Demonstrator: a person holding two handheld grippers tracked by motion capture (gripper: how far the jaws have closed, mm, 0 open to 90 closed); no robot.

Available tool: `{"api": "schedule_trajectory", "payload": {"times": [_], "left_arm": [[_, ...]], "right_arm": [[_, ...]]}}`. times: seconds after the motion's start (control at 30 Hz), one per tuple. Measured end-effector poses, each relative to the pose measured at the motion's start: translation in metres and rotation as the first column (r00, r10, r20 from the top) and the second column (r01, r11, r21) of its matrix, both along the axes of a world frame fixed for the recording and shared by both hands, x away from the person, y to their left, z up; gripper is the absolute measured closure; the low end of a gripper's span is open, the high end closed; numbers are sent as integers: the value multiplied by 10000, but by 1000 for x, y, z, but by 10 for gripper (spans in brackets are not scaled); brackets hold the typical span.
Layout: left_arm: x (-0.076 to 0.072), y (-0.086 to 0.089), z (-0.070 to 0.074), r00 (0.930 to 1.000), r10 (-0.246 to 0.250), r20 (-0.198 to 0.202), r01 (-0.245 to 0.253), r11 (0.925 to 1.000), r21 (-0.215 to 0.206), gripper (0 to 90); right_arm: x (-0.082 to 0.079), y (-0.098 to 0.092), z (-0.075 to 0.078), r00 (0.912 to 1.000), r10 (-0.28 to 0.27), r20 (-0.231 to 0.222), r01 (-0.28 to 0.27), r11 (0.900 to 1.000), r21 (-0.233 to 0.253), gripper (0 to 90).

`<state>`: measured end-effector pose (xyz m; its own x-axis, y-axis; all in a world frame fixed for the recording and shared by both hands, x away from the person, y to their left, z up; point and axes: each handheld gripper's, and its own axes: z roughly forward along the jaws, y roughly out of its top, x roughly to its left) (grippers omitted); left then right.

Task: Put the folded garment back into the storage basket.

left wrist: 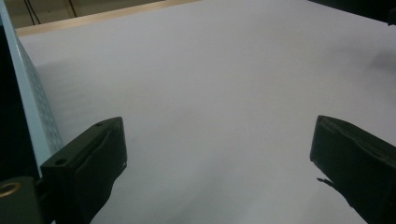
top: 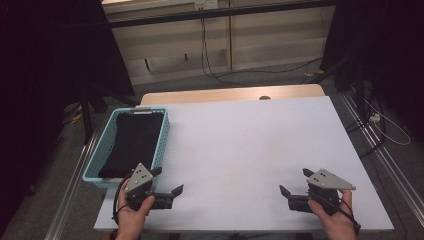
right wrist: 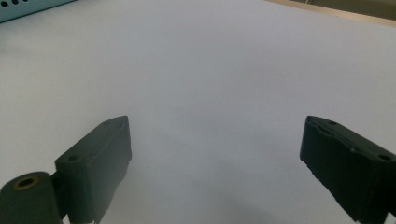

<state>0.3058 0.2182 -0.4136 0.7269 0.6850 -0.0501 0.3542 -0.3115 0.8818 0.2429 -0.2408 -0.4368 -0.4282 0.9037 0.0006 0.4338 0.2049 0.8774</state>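
Both the left gripper (top: 167, 181) and right gripper (top: 296, 182) gape wide and empty, the black cloth (top: 132, 142) untouched in the basket (top: 98, 145) beside the left one, so work seems unstarted.

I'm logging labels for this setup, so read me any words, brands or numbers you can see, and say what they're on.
None can be read.
The blue basket, the black cloth in it, the white table and both grippers, left and right, show no print.
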Motion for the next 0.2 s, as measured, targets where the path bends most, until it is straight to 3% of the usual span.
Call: {"api": "schedule_trajectory", "payload": {"times": [0.13, 0.2], "left_arm": [[1, 4, -2, 9998, 117, -133, -120, 9995, -300, 56], [1, 4, -1, 9999, 119, -32, -120, 9997, -228, 53]], "right_arm": [[3, 1, 0, 9999, 70, 75, -71, 9999, 103, 83], [3, 1, 0, 9999, 84, 86, -85, 9999, 131, 83]]}}
